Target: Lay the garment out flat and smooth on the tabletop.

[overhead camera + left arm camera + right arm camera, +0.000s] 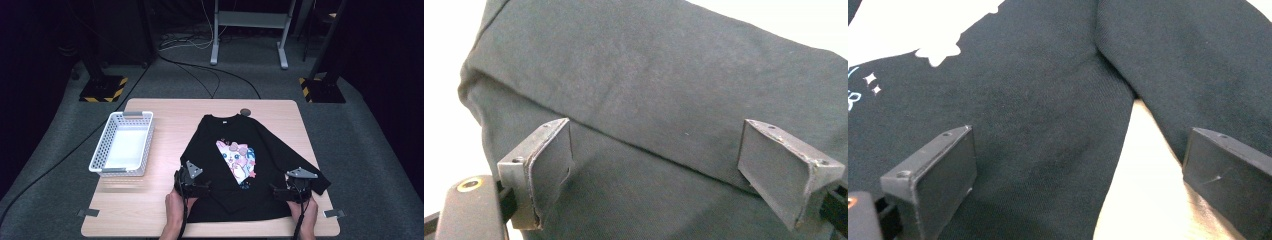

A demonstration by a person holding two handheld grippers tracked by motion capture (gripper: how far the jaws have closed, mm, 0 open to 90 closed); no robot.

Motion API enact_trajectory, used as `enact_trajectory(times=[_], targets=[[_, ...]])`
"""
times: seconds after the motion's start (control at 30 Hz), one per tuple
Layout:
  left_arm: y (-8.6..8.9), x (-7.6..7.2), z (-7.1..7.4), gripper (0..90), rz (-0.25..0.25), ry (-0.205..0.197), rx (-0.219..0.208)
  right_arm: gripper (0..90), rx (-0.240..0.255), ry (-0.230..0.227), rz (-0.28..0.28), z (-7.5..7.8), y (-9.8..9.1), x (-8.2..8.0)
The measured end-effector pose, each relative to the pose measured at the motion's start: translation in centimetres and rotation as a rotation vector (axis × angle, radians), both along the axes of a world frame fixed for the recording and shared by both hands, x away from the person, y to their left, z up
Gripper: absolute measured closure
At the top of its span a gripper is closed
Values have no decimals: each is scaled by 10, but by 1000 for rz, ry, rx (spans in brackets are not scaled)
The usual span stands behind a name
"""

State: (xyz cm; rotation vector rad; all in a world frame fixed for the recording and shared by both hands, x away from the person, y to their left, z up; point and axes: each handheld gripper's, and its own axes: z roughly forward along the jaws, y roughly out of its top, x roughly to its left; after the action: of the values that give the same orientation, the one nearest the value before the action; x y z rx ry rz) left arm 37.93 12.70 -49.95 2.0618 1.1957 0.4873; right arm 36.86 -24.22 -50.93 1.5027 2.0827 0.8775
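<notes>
A black sweatshirt (220,140) with a pink and white cartoon print (237,160) lies flat on the wooden table (165,110), collar away from me. Its left side is folded over the front and covers part of the print. My left gripper (191,181) is at the folded left edge near the hem. Its jaws stand open over the dark cloth (664,65), and nothing is pinched in the left gripper (656,125). My right gripper (296,186) is low on the right side. The right gripper (1078,132) is open, straddling the gap between body (1048,100) and sleeve (1188,65).
A white plastic basket (102,150) stands empty on the table's left side. A small dark round object (245,111) lies near the far edge, just beyond the collar. Bare wood (1143,180) shows between body and sleeve. Cables and stand feet are on the floor behind.
</notes>
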Motion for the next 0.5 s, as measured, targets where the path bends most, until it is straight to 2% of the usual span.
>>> enact_trajectory(times=[0.03,0.07,0.1,0.17,0.2,0.33,0.5], targets=[[0,-2,2,144,13,21,-39,7,0,0,0,0,0,0],[0,-2,2,143,13,21,-39,7,0,0,0,0,0,0],[0,-4,4,141,25,42,-84,8,1,0,0,0,0,0],[-5,-8,9,143,30,51,-115,8,1,0,0,0,0,0],[-12,-12,13,143,16,54,-131,9,1,0,0,0,0,0],[-34,-18,20,153,-22,59,-131,9,1,0,-1,0,0,0],[-66,-20,21,150,-58,78,-138,11,2,0,-3,0,0,0]])
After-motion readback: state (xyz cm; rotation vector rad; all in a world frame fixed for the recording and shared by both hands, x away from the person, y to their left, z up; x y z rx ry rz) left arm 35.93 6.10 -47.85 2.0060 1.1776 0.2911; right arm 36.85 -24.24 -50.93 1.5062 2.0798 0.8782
